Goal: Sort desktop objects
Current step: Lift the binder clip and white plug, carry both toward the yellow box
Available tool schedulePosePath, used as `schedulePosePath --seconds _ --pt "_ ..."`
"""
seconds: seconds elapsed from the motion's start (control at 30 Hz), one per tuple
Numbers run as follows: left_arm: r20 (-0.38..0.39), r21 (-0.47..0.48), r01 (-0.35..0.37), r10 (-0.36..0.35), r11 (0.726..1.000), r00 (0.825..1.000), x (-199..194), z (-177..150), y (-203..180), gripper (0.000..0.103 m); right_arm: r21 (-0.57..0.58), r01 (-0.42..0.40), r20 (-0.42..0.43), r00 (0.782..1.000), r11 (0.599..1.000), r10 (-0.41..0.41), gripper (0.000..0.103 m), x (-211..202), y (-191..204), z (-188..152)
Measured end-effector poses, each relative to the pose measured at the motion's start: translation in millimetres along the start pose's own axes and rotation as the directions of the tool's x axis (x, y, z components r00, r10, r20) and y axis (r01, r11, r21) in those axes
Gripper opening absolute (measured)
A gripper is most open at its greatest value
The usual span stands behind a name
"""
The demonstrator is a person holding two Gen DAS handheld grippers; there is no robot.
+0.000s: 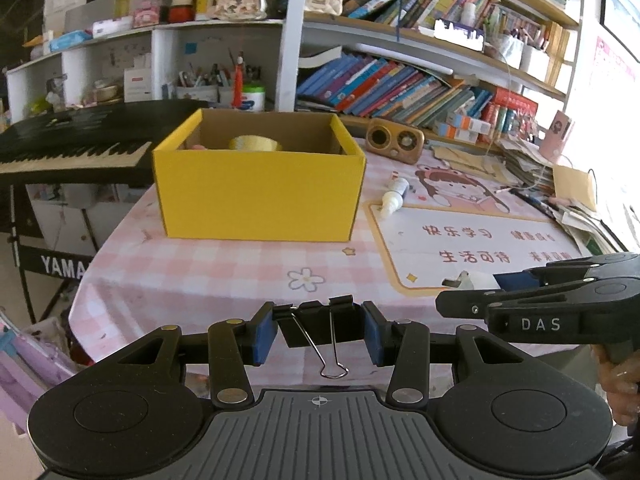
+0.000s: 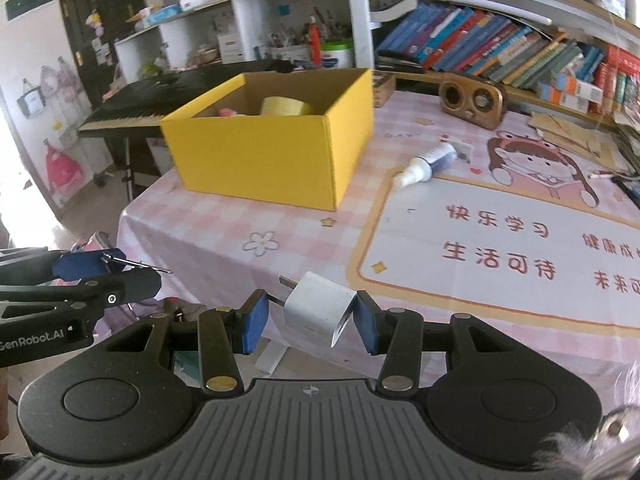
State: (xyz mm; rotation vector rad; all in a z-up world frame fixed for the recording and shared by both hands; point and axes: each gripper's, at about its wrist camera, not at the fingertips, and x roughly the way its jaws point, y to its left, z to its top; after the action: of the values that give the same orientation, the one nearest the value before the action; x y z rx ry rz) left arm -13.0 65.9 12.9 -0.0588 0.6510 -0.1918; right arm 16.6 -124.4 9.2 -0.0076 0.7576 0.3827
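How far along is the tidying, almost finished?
Partly. A tape roll and something pink already lie in the yellow box. In hand: the left gripper clamps a binder clip, the right gripper a white plug, neither over the box yet. Left on the table: a small bottle.

One yellow box (image 1: pixel 258 194), one tape roll (image 1: pixel 254 144), one binder clip (image 1: pixel 320 322), one charger plug (image 2: pixel 318 308), one glue bottle (image 2: pixel 430 164), one speaker (image 2: pixel 472 100).
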Motion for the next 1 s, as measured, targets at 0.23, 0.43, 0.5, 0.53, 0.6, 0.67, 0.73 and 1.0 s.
schedulePosePath --seconds 0.23,0.43,0.5,0.53,0.6,0.67,0.73,1.0 --pt "0.017 -0.024 -0.016 0.017 1.000 1.000 -7 -3 11 0.043 -0.038 -0.023 -0.002 1.000 0.999 0.023 0.044 4 14 2" --pt "0.021 -0.028 -0.018 0.019 0.999 1.000 -10 -3 14 0.043 -0.051 -0.031 -0.005 0.999 0.998 0.031 0.044 5 21 4" --pt "0.022 -0.035 -0.021 0.022 0.999 1.000 -10 -3 17 0.043 -0.057 -0.035 -0.008 0.999 0.998 0.034 0.044 6 23 5" --pt "0.023 -0.039 -0.023 0.024 0.999 0.999 -10 -2 17 0.043 -0.060 -0.036 -0.009 0.999 0.998 0.036 0.044 6 24 5" --pt "0.024 -0.046 -0.025 0.026 0.999 0.999 -11 -3 18 0.043 -0.066 -0.040 -0.011 0.999 0.997 0.039 0.044 6 25 5" --pt "0.026 -0.055 -0.028 0.030 0.998 0.999 -11 -3 19 0.043 -0.073 -0.043 -0.013 0.999 0.996 0.042 0.044 6 27 6" --pt "0.031 -0.062 -0.030 0.032 0.998 0.999 -11 -1 20 0.043 -0.080 -0.047 -0.018 0.999 0.996 0.046 0.044 8 27 8" --pt "0.059 -0.067 -0.052 0.056 0.996 0.997 -7 10 24 0.043 -0.111 -0.068 -0.020 0.998 0.991 0.066 0.044 15 30 22"
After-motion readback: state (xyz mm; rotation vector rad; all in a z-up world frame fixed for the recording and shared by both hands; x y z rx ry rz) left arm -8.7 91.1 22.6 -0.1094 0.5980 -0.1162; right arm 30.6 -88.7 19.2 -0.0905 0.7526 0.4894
